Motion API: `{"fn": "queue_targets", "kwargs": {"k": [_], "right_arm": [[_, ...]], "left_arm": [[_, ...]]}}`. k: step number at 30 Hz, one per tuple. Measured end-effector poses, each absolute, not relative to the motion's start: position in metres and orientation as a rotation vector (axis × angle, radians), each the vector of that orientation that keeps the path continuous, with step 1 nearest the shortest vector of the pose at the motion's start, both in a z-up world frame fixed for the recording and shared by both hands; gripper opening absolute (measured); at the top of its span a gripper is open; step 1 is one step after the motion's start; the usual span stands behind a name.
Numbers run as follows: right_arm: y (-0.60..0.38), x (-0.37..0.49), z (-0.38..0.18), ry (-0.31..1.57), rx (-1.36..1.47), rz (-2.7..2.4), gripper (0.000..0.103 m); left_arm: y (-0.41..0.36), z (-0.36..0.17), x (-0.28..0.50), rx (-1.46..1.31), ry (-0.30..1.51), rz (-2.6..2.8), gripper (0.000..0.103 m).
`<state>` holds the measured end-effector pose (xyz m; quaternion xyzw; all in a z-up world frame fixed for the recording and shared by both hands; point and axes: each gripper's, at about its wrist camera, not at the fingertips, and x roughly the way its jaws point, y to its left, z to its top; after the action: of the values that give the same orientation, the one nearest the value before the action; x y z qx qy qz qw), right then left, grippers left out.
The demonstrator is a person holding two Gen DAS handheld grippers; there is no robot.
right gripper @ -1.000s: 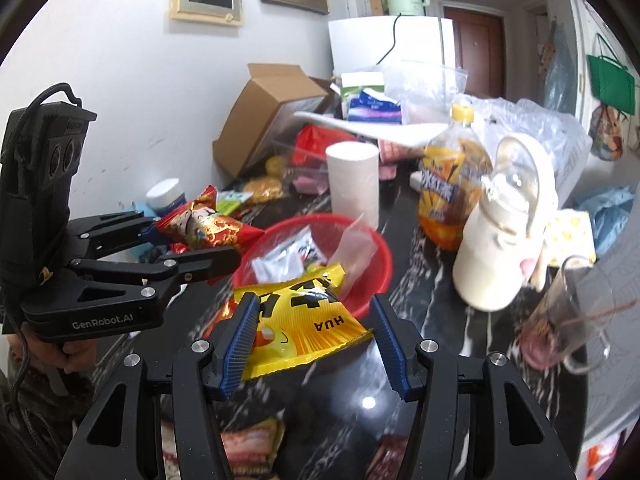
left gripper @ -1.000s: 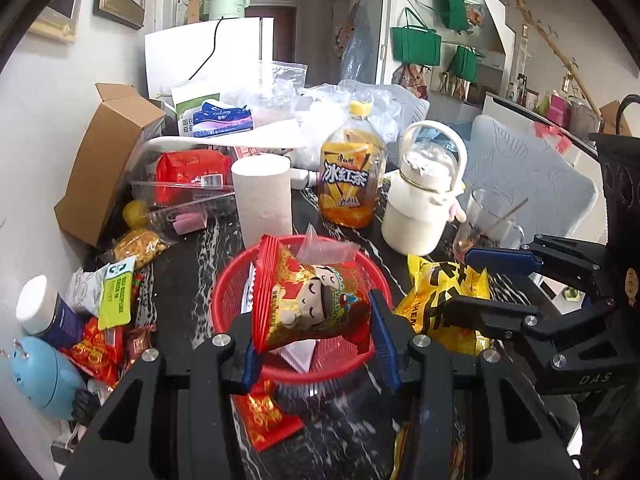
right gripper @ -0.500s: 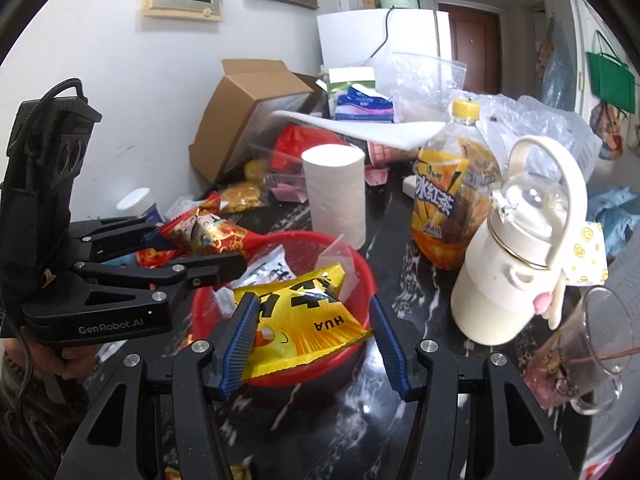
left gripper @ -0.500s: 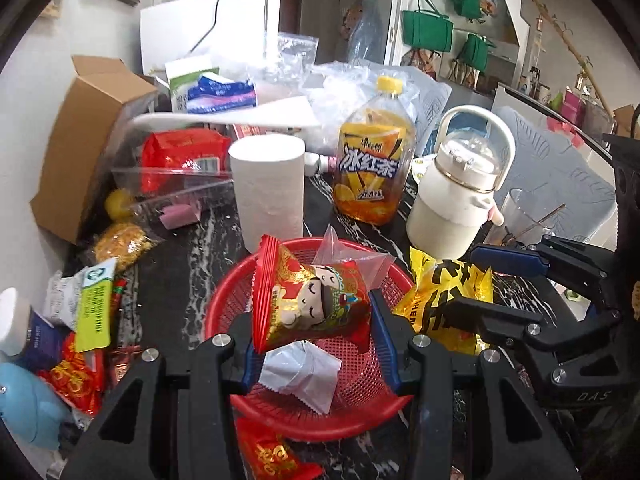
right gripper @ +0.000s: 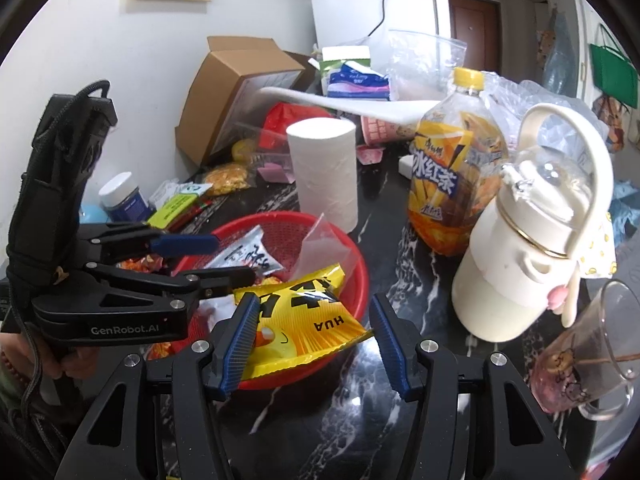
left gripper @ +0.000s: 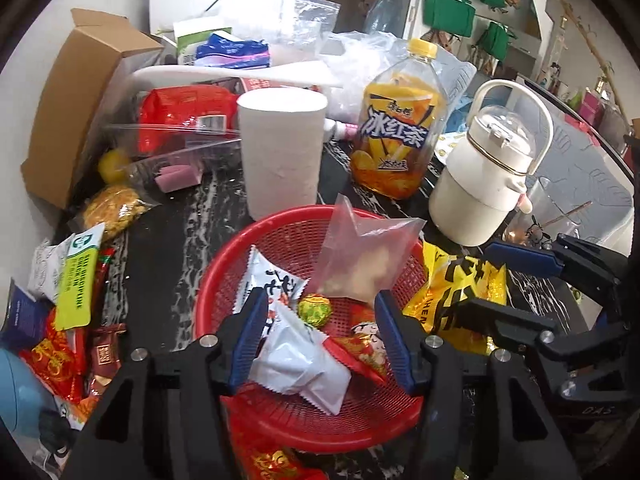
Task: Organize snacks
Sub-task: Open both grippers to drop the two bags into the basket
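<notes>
A red mesh basket (left gripper: 288,236) sits on the dark marble table and also shows in the right wrist view (right gripper: 356,264). My left gripper (left gripper: 320,336) is open above it. The red cartoon snack packet (left gripper: 360,348) lies in the basket between its fingers, beside a white packet (left gripper: 296,368), a green-gold candy (left gripper: 316,308) and a clear bag (left gripper: 364,252). My right gripper (right gripper: 312,336) holds a yellow snack bag (right gripper: 304,316) over the basket's near rim; the bag touches only the left finger. The bag also shows in the left wrist view (left gripper: 460,284).
Behind the basket stand a paper roll (left gripper: 280,152), an iced tea bottle (left gripper: 396,136) and a cream kettle (left gripper: 488,172). A glass cup (right gripper: 588,356) is at the right. Loose snack packets (left gripper: 68,312) lie at the left, a cardboard box (left gripper: 76,100) beyond.
My left gripper moved forward over the basket, opened and dropped the red cartoon packet into it. My right gripper carried the yellow bag over the basket rim.
</notes>
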<state>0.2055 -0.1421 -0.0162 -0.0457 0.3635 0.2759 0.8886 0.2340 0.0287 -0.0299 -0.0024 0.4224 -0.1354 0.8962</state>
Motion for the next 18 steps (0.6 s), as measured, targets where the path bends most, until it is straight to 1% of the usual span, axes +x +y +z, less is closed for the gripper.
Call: {"fn": "queue_targets", "kwargs": {"k": [7,11,18], "right_arm": [[-0.130,0.206,-0.021,0.773,-0.132,0.608,0.057],[-0.118,0.209,-0.033,0.804,-0.178,0.613,0.056],[-0.110,0.221,-0.050,0.839,-0.145,0.635,0.056]], "left_arm": [[0.044,-0.031,0.227,-0.036,0.888,-0.248,0.054],[0.051,-0.033,0.222,-0.033,0.893,-0.221,0.054],[0.060,-0.042,0.218,-0.042,0.925,-0.191,0.054]]}}
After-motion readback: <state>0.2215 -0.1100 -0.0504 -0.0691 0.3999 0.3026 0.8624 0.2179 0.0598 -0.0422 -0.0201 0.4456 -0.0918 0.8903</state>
